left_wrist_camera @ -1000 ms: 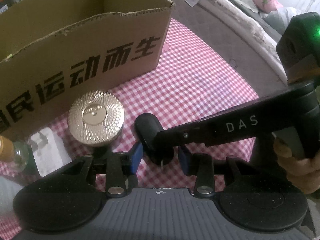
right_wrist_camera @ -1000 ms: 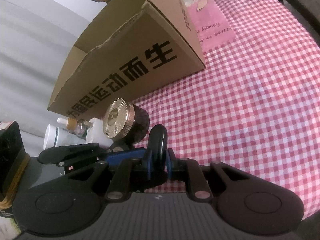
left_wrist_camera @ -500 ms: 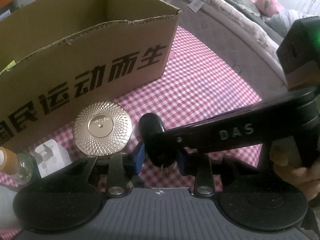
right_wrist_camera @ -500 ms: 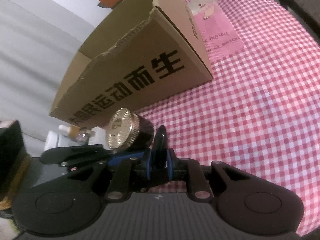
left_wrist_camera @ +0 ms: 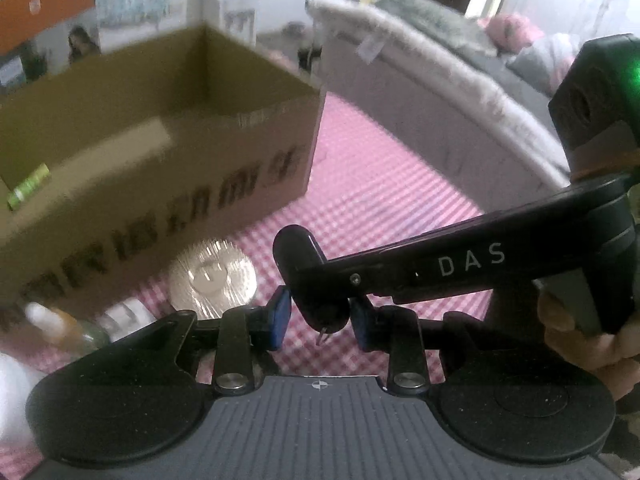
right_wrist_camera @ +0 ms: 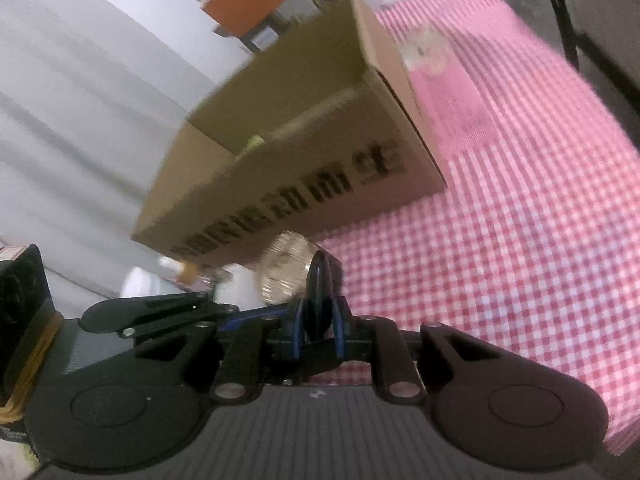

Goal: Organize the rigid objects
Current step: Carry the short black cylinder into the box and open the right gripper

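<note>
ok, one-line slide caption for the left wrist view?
Both grippers meet on a black object above the checked cloth, cardboard box behind.
</note>
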### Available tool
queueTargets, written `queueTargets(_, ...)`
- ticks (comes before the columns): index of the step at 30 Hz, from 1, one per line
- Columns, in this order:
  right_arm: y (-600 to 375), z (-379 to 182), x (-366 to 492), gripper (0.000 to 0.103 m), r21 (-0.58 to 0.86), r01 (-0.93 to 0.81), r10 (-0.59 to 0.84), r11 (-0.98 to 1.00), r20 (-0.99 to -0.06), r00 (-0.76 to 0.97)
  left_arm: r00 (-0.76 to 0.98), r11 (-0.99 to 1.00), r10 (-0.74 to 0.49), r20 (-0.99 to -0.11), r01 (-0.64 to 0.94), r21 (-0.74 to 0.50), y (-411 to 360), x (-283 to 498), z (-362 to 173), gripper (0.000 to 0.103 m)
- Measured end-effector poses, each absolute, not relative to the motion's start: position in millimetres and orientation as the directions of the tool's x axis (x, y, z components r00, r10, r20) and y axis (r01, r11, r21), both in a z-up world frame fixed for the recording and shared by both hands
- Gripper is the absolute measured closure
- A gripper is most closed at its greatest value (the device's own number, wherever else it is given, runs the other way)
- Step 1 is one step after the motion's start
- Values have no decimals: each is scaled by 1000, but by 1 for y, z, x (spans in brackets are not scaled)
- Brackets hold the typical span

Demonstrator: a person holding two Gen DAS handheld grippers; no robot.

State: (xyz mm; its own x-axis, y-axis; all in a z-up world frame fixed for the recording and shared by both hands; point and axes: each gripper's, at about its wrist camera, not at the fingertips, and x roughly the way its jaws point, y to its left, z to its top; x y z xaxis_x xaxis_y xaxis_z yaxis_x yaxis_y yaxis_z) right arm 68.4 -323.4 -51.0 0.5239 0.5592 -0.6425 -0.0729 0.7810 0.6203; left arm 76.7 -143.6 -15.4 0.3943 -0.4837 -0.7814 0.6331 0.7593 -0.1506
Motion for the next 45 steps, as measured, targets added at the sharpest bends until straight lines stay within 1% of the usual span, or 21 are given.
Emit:
queueTargets(4, -309, -10, 62, 86, 588, -152, 556, 794, -604, 571, 474, 770, -497, -727, 626, -118, -127, 71, 17, 72)
queueTargets(10, -276, 37, 92, 86, 558, -289, 607, 778, -548, 575, 591, 827, -460, -663, 558, -76, -91, 83, 56, 72)
queueTargets(15, -242, 53, 147, 86, 562, -363, 663, 743, -545, 513, 621, 878, -404, -672, 470, -94, -64, 121, 67, 72)
queueTargets(19, -220, 44, 204, 86, 604, -351, 696, 716, -578, 425, 595, 904, -368, -715, 407, -127, -46, 163, 59, 72)
queueTargets(22, -208, 26, 240, 86, 639, -311, 709, 704, -605, 362, 566, 919, -339, -752, 372, -135, -38, 192, 48, 72)
queueTargets(29, -190, -18, 312, 86, 707, -194, 733, 680, -642, 225, 520, 941, -260, -814, 325, -93, -25, 234, 23, 71)
queueTargets(33, -180, -38, 337, 86, 724, -154, 739, 673, -649, 180, 518, 953, -218, -827, 297, -65, -20, 245, 15, 70)
queueTargets(36, -172, -49, 347, 86, 728, -137, 741, 671, -654, 153, 516, 958, -210, -831, 277, -70, -16, 248, 13, 69)
queueTargets(42, -166, -66, 357, 85, 733, -96, 739, 674, -663, 120, 525, 962, -206, -826, 263, -73, -13, 248, 15, 59)
queueTargets(45, -166, -69, 359, 85, 738, -84, 742, 670, -660, 121, 530, 964, -210, -821, 254, -82, -10, 248, 16, 57)
